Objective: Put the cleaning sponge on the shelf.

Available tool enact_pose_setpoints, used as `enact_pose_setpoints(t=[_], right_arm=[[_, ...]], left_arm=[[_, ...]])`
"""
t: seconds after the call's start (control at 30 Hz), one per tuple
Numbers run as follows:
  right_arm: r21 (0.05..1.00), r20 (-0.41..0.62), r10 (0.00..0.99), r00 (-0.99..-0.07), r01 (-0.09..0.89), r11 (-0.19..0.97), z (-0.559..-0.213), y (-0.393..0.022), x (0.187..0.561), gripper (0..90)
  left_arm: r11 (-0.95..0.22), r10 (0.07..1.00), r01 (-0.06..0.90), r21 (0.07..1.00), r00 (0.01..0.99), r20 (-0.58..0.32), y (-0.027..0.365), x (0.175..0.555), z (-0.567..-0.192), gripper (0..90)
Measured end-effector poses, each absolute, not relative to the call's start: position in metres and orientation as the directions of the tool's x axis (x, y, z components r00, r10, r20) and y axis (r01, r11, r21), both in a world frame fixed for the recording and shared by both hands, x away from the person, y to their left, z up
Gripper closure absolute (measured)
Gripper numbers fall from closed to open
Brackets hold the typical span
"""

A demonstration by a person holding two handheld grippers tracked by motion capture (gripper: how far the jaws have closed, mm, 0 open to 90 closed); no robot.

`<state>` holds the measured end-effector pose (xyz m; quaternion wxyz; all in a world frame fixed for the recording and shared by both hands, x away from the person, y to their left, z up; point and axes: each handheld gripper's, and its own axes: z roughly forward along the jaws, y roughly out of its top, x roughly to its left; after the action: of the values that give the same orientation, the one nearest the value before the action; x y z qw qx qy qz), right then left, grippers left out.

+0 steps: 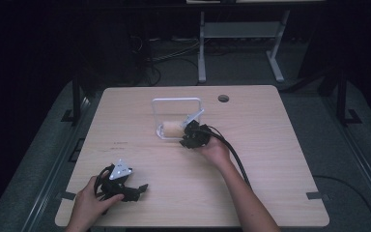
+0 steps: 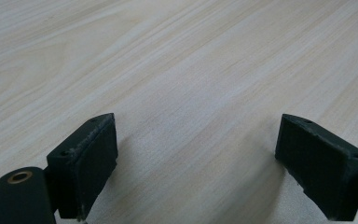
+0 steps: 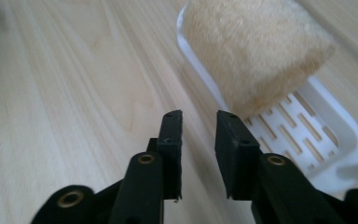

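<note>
Right gripper (image 3: 199, 122) sat at near edge of white tray (image 1: 155, 116), jaws slightly parted, nothing between them. Tan roller (image 3: 256, 51) lay in tray, just ahead. Thin handle, apparently the roller's, crossed beside gripper. Left gripper (image 2: 196, 158) released, wide, over bare table (image 1: 270, 159), well apart.

Looks like a lab/recording room: bare wooden desk (image 1: 140, 145), loose floor cables (image 1: 174, 55), dark surrounds.
</note>
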<state>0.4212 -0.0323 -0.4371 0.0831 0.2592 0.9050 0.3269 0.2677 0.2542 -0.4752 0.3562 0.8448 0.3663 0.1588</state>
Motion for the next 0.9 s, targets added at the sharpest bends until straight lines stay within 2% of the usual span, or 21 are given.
enact_pose_setpoints(t=[0.03, 0.17, 0.23, 0.43, 0.67, 0.9], right_arm=[[0.635, 0.019, 0.523, -0.852, 0.415, 0.652, -0.437, -0.032, 0.421, 70.3], [0.638, 0.003, 0.540, -0.842, 0.417, 0.648, -0.436, -0.045, 0.413, 57.1], [0.645, 0.008, 0.563, -0.826, 0.435, 0.629, -0.434, -0.053, 0.409, 46.9], [0.675, 0.002, 0.618, -0.786, 0.457, 0.579, -0.428, -0.076, 0.398, 31.4], [0.680, -0.009, 0.643, -0.766, 0.467, 0.565, -0.427, -0.095, 0.386, 22.7], [0.681, -0.008, 0.683, -0.731, 0.496, 0.539, -0.434, -0.124, 0.372, 20.9]], left_arm=[[-0.478, 0.732, 0.506, 0.718, 0.681, 0.007, 0.254, 0.268, -0.475, 12.1], [-0.477, 0.732, 0.507, 0.718, 0.681, 0.006, 0.254, 0.268, -0.475, 12.1], [-0.478, 0.732, 0.507, 0.718, 0.682, 0.006, 0.254, 0.268, -0.475, 12.1], [-0.478, 0.732, 0.506, 0.718, 0.682, 0.006, 0.254, 0.268, -0.475, 12.1], [-0.478, 0.732, 0.507, 0.717, 0.682, 0.006, 0.254, 0.268, -0.475, 12.1], [-0.472, 0.734, 0.507, 0.721, 0.679, 0.003, 0.254, 0.268, -0.475, 12.1]])
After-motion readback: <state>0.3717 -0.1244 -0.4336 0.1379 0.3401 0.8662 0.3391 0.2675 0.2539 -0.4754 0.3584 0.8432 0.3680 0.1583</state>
